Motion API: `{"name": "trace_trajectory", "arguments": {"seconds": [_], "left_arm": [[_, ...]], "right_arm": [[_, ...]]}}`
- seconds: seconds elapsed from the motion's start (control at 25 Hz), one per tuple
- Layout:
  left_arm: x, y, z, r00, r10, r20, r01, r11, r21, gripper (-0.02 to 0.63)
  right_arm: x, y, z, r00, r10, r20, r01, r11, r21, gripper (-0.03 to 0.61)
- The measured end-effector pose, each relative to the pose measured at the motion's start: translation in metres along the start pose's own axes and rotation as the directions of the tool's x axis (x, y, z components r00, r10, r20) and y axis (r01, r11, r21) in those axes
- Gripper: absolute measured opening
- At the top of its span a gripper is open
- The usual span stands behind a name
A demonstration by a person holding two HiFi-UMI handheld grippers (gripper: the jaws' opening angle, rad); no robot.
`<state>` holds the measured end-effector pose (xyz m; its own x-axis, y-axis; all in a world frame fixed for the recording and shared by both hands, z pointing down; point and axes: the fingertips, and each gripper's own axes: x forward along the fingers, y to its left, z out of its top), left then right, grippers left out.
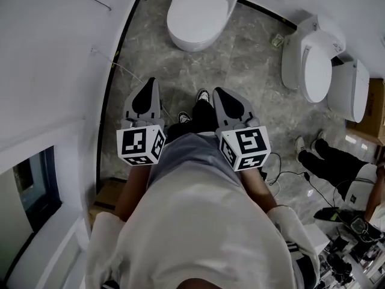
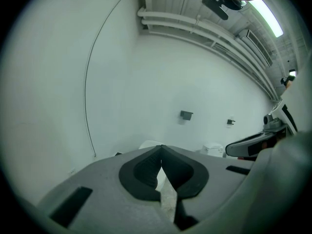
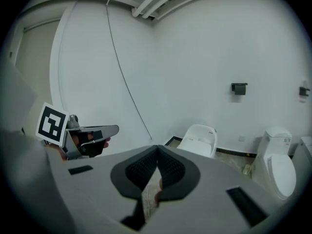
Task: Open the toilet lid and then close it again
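Grey marbled floor [image 1: 240, 71], toilet [image 1: 195, 17], two more toilets [image 1: 316, 62], cables [image 1: 287, 174], maybe litter [image 1: 277, 40]

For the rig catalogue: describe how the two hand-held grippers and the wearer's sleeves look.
The left hand-held gripper and the right hand-held gripper share smooth grey shells that taper to a point, with black ribbed pads set inside. At its back each carries a white cube printed with black square markers. The person wears white sleeves.
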<state>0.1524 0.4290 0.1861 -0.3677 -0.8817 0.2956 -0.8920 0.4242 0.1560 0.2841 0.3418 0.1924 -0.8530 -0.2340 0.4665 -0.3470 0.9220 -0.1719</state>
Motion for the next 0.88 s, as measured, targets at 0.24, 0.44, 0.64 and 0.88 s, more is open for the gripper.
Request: {"name": "trace_trajectory", "arguments": {"seconds": [0.24, 0.44, 0.64, 0.88], "left_arm": [[0.028, 0.021, 0.0, 1.0, 0.001, -0.003, -0.001, 1.0, -0.017, 0.008], [0.081, 0.031, 0.009, 1.0, 0.002, -0.019, -0.003, 1.0, -0.014, 0.008], [0.141, 0.045, 0.031, 0.998, -0.012, -0.056, 0.014, 1.0, 0.027, 0.008], [0.218, 0.055, 0.052, 0.993, -0.047, -0.105, 0.053, 0.997, 0.052, 0.008]], "right_arm": [[0.036, -0.008, 0.009, 1.0, 0.001, -0.008, -0.001, 1.0, -0.012, 0.009], [0.078, -0.042, 0.029, 1.0, -0.001, 0.002, 0.001, 1.0, 0.006, 0.009], [0.125, -0.076, 0.057, 1.0, -0.013, 0.013, 0.012, 0.998, 0.056, 0.009], [0.179, -0.12, 0.083, 0.999, -0.036, 0.007, 0.035, 0.993, 0.109, 0.009]]}}
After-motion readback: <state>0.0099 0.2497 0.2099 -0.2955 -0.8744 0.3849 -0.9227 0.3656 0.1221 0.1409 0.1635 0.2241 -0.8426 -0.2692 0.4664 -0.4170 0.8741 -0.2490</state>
